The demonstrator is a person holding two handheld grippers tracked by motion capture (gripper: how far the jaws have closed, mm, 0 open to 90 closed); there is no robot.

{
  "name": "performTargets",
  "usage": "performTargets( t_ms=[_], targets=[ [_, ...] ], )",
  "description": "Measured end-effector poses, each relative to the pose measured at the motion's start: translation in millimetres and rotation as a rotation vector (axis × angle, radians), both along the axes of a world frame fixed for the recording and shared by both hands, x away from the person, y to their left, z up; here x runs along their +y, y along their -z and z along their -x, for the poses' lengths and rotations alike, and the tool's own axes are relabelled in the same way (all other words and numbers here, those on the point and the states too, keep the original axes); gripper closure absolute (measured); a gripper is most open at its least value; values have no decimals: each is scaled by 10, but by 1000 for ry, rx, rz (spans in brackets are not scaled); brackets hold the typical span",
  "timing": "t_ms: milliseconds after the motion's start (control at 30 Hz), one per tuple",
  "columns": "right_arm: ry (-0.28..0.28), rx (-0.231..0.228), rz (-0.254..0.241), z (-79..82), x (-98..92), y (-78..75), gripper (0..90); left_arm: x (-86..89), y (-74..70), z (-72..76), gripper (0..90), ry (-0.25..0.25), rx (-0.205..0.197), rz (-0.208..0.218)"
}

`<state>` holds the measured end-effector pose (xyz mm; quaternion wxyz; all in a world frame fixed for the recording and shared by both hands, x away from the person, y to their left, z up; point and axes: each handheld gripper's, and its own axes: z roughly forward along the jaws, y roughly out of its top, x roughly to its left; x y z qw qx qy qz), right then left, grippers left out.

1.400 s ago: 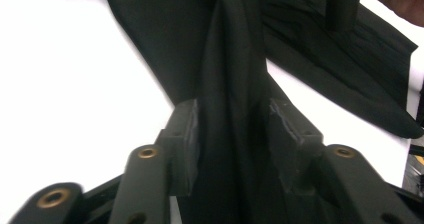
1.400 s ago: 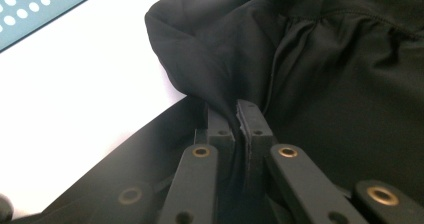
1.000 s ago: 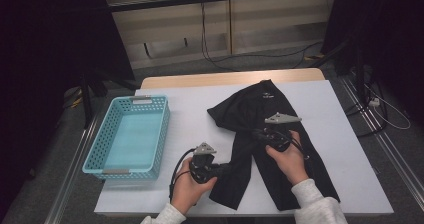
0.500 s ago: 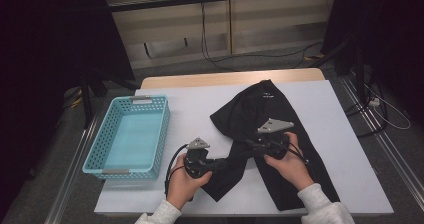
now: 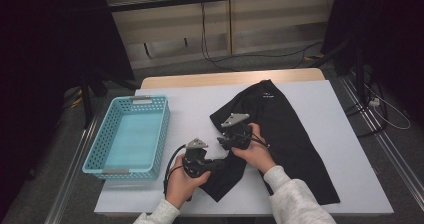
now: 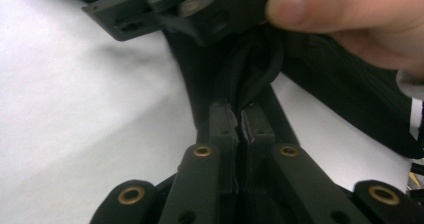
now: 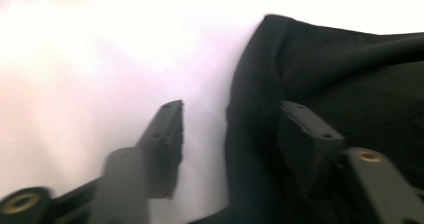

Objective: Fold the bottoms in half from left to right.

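The left gripper point(image 5: 199, 160) has its jaws pinched tight on a fold of the black garment point(image 5: 285, 134), the cloth bunching up just beyond their tips. The right gripper point(image 7: 230, 134) has just been opening its jaws; they stand half apart, one over the white desk point(image 7: 100, 74), the other over the cloth, straddling the garment's edge without pressing it. A blue basket point(image 5: 102, 156) sits well off.

black trousers point(image 5: 280, 134) with a small white mark near the waistband lie on a white table cover point(image 5: 200, 104). the perforated basket point(image 5: 102, 151) is light blue. both grippers, left gripper point(image 5: 212, 166) and right gripper point(image 5: 223, 143), are black with grey plates.
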<state>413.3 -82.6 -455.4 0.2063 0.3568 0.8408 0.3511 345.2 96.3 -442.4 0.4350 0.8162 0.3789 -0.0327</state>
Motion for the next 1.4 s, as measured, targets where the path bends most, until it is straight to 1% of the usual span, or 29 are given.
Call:
performTargets(
  t_ms=[33, 67, 100, 133, 167, 200, 267, 300, 333, 467, 500, 600, 667, 733, 800, 867, 967, 1000, 1067, 1100, 1133, 1167, 1200, 1233, 1267, 1300, 1333, 1367, 1400],
  targets=[
    [12, -6, 29, -15, 25, 23, 500, 7, 2, -4, 864, 4, 4, 0],
    [15, -6, 22, -34, 31, 43, 537, 6, 4, -3, 864, 1, 3, 2],
    [23, -7, 10, -54, 20, 42, 638, 1, 4, -2, 864, 0, 1, 3],
    [30, -30, 33, -66, 5, 31, 718, -4, 0, 2, 864, -1, 0, 2],
    [23, -33, 26, -76, -15, 20, 782, -4, -3, 3, 864, 4, -1, 1],
    [18, -24, 9, -85, -41, 7, 846, -9, -5, 4, 864, 2, -1, 5],
    [33, -36, -14, -86, -91, -36, 858, -10, -15, 5, 864, 2, -4, 7],
    [41, -28, -50, -90, -132, -71, 860, -10, -19, 3, 864, 0, -6, 12],
    [52, -26, -71, -92, -165, -100, 860, -6, -28, 1, 864, 1, -8, 15],
    [81, -27, -124, -100, -299, -207, 861, -19, -52, -6, 864, -5, -24, 31],
    [86, -28, -137, -106, -336, -231, 861, -27, -63, -9, 864, 0, -17, 36],
    [117, -26, -181, -139, -451, -299, 861, -83, -112, 4, 864, 13, -24, 52],
    [133, -15, -215, -175, -537, -352, 860, -134, -167, 16, 864, 28, -34, 75],
    [149, -19, -221, -215, -631, -424, 860, -191, -235, 31, 864, 46, -50, 93],
    [169, -30, -222, -253, -738, -510, 860, -243, -294, 32, 864, 67, -56, 114],
    [191, -41, -236, -291, -861, -599, 860, -291, -350, 27, 864, 84, -57, 129],
    [228, -53, -243, -363, -1057, -724, 862, -387, -450, 19, 864, 115, -61, 167],
    [246, -59, -238, -397, -1121, -768, 863, -441, -490, 19, 864, 124, -62, 189],
    [304, -93, -217, -498, -1267, -880, 863, -580, -578, 15, 864, 161, -64, 218],
    [351, -111, -224, -565, -1355, -938, 862, -659, -608, 14, 861, 177, -69, 242],
    [416, -127, -250, -632, -1452, -986, 850, -728, -625, 4, 850, 191, -90, 260],
    [486, -146, -268, -690, -1544, -1019, 773, -786, -626, -14, 738, 196, -120, 265],
    [549, -173, -255, -729, -1629, -1038, 720, -823, -619, -40, 571, 188, -136, 247],
    [600, -191, -244, -745, -1699, -1044, 645, -825, -604, -65, 424, 173, -132, 236],
    [615, -192, -235, -746, -1742, -1035, 580, -800, -582, -90, 360, 170, -123, 217],
    [600, -164, -229, -733, -1760, -1011, 562, -762, -553, -112, 325, 170, -113, 195],
    [587, -142, -224, -697, -1760, -975, 519, -710, -518, -131, 297, 160, -113, 177],
    [570, -131, -225, -646, -1755, -930, 481, -654, -480, -156, 284, 147, -118, 152],
    [543, -111, -230, -590, -1747, -875, 455, -595, -440, -184, 262, 135, -114, 127]
  ],
)
